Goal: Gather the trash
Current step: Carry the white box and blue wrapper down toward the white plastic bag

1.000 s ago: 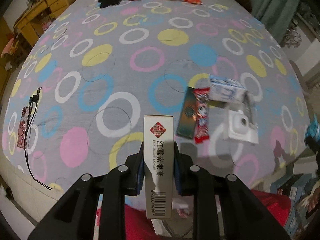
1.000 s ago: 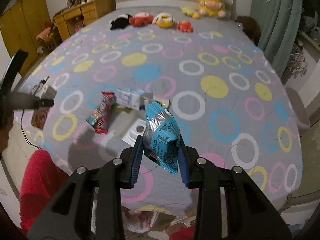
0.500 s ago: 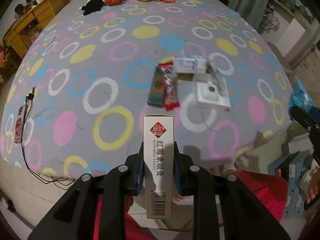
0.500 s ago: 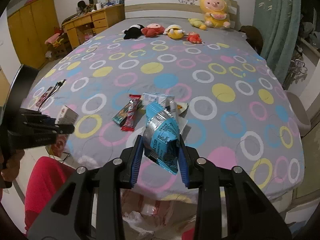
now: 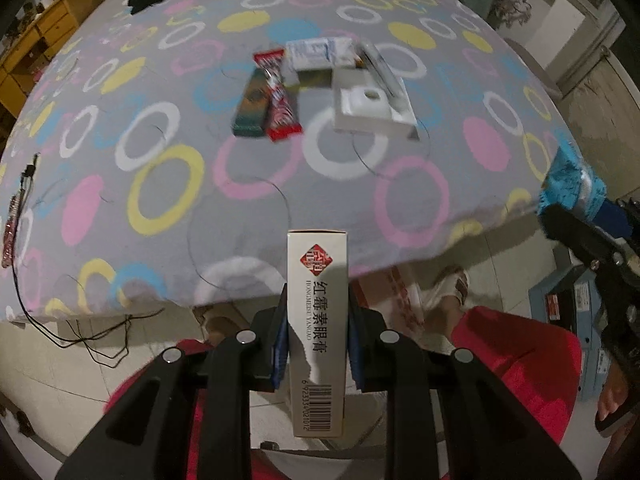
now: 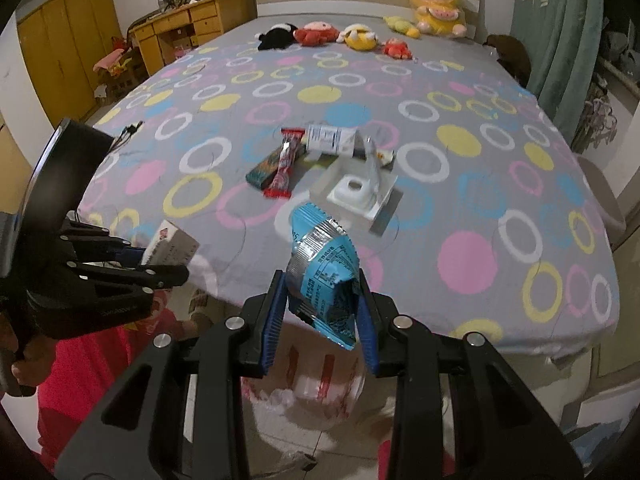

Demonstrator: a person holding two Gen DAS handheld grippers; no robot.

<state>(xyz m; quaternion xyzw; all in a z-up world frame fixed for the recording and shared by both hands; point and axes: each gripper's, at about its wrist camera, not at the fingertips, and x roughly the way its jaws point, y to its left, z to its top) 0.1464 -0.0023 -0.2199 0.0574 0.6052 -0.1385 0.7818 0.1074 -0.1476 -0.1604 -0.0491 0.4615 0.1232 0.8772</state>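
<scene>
My left gripper (image 5: 317,344) is shut on a slim white medicine box (image 5: 317,320) with red and black print, held past the bed's near edge above the floor. It also shows at the left of the right wrist view as the left gripper (image 6: 160,256) with the white box (image 6: 171,242). My right gripper (image 6: 322,320) is shut on a crumpled blue and silver snack wrapper (image 6: 324,276), over a white plastic bag (image 6: 316,396) with red marks on the floor. More trash lies on the bed: a red wrapper (image 5: 280,104), a dark green wrapper (image 5: 252,108), a white tray (image 5: 372,106), a white-blue pack (image 5: 316,54).
The bed with a grey ring-patterned sheet (image 6: 460,160) fills both views. Plush toys (image 6: 320,34) line its far end. A black cable (image 5: 24,184) lies at the left edge. A person's red trousers (image 5: 520,360) and slippered foot (image 5: 448,288) are below. Boxes (image 5: 568,304) stand at the right.
Both grippers have drawn back from the bed toward its near edge, each carrying its item. The floor, the red trousers and the plastic bag have come into view below.
</scene>
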